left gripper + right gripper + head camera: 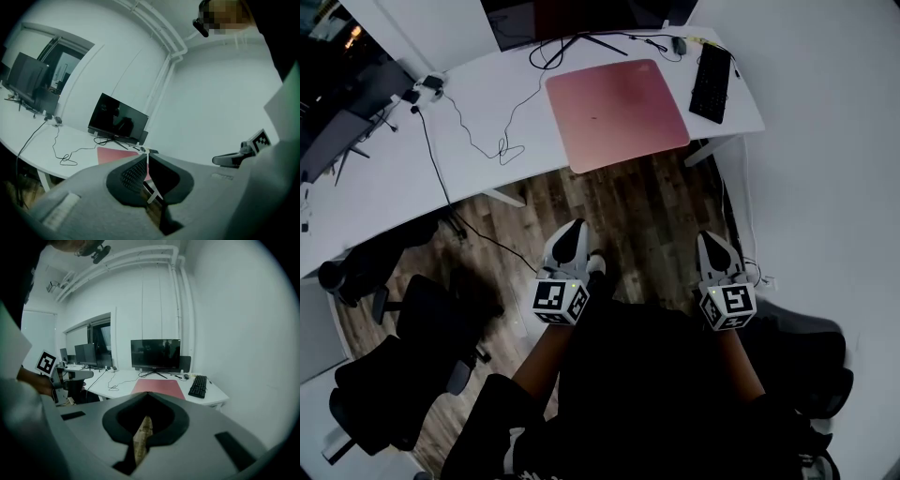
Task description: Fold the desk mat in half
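One pink desk mat lies flat and unfolded on the white desk. One black keyboard is just beside it, and one monitor stands behind. The left gripper and right gripper, both closed and empty, are well apart from the mat.

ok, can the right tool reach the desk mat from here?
Probably not yet: the right tool sits well short of the desk mat, open floor between. Nothing blocks the path; a step forward should do.
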Demonstrator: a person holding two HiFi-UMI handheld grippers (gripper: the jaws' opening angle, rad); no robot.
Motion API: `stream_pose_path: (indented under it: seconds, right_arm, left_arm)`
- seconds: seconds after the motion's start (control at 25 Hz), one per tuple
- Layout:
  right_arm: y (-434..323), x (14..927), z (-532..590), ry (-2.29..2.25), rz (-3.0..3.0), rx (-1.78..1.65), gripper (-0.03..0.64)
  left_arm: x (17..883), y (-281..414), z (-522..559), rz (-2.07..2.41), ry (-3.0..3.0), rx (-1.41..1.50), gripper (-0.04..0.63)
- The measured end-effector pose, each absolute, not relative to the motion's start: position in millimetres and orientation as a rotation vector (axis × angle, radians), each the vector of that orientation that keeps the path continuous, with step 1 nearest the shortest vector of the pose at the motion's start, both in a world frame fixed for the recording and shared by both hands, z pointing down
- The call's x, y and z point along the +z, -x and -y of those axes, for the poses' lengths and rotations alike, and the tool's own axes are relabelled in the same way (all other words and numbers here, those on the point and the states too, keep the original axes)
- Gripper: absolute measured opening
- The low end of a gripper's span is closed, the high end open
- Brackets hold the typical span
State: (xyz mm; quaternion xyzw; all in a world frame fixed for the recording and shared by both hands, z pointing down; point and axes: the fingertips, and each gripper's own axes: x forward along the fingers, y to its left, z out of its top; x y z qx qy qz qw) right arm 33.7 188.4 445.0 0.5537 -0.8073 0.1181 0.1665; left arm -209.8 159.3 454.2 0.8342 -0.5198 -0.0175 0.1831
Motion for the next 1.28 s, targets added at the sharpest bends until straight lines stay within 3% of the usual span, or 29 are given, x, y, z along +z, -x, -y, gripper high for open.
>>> stream_pose_path:
  seconds: [0.44,0.84,1.28]
  right_arm:
    - [8.2,445.6,-134.8,-1.541,2.327,0.446,0.000]
    - [57.8,438.9,-116.2,-1.317,2.381,0.228,0.000]
    - [51.8,454.4,-44.8,-1.195,2.554,0.351,0.000]
  left_arm:
    - [461.8,231.2,-107.9,1.415,-2.339,-0.137,0.026]
    - [499.3,238.4,-116.8,1.428,-2.260,-0.065,0.026]
    - [512.2,239.9,-85.8,1.619,-2.157,0.011,0.026]
